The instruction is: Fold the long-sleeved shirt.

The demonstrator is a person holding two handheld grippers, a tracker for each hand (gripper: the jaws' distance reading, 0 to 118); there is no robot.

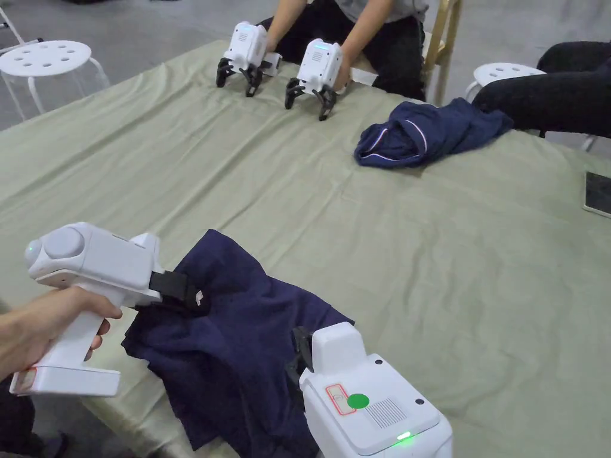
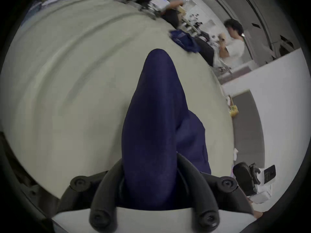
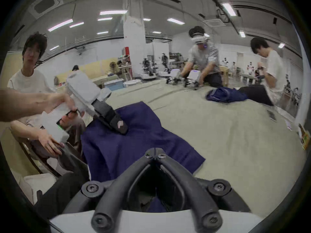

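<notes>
Shirts number two: we hold one navy shirt (image 1: 238,334) in the left gripper (image 1: 194,296)'s clenched jaws, right gripper (image 3: 155,152)'s jaws closed; another garment (image 1: 417,134) lies across the counter (image 1: 298,197).

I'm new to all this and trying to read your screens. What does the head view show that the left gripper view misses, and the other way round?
The head view takes in both grippers on the navy shirt: the left gripper and the right gripper, plus a white stool. The left gripper view looks along its own jaws, closed on a raised ridge of the shirt, and shows a white wall. Both show the green table cover and a second dark blue garment at the far edge.
</notes>
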